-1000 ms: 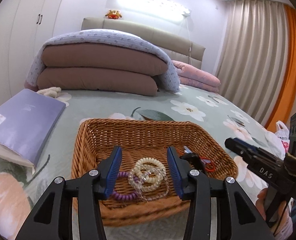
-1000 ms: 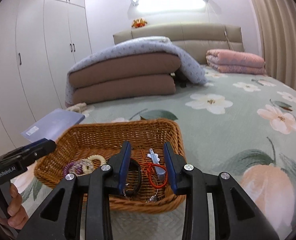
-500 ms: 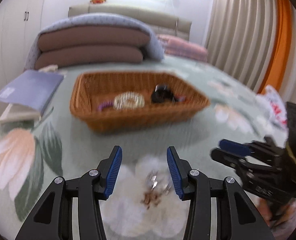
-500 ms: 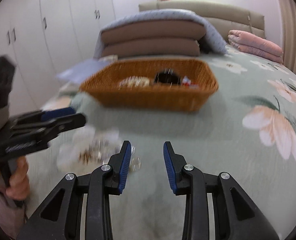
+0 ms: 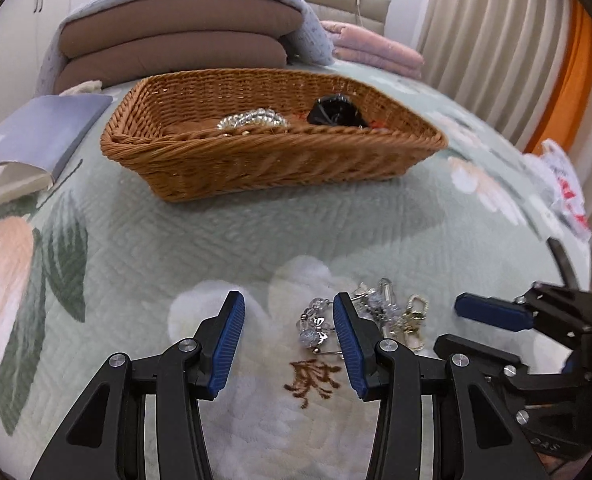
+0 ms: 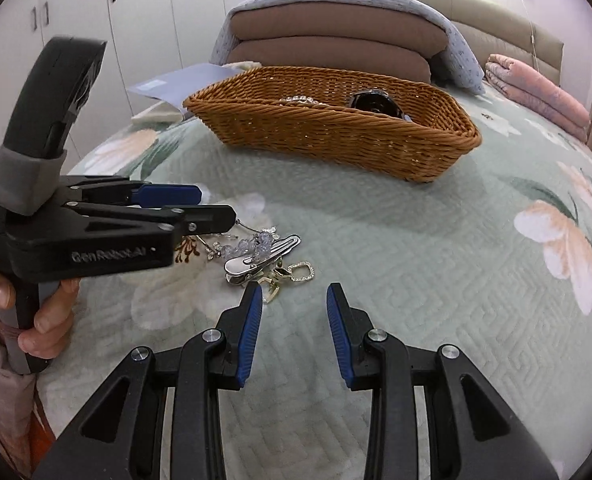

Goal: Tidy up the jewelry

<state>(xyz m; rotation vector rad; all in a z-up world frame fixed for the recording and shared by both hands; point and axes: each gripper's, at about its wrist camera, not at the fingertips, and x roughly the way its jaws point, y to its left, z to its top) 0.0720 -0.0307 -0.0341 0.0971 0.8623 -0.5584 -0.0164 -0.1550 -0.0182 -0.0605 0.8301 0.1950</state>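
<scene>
The left gripper [image 5: 288, 336] is wide open and holds nothing. A pile of jewelry [image 5: 369, 316] lies on the bed by its right finger. The basket [image 5: 272, 156] sits farther back.

The right gripper [image 6: 294, 312] is open and empty too. The jewelry [image 6: 256, 256] lies just ahead, to its left.
</scene>
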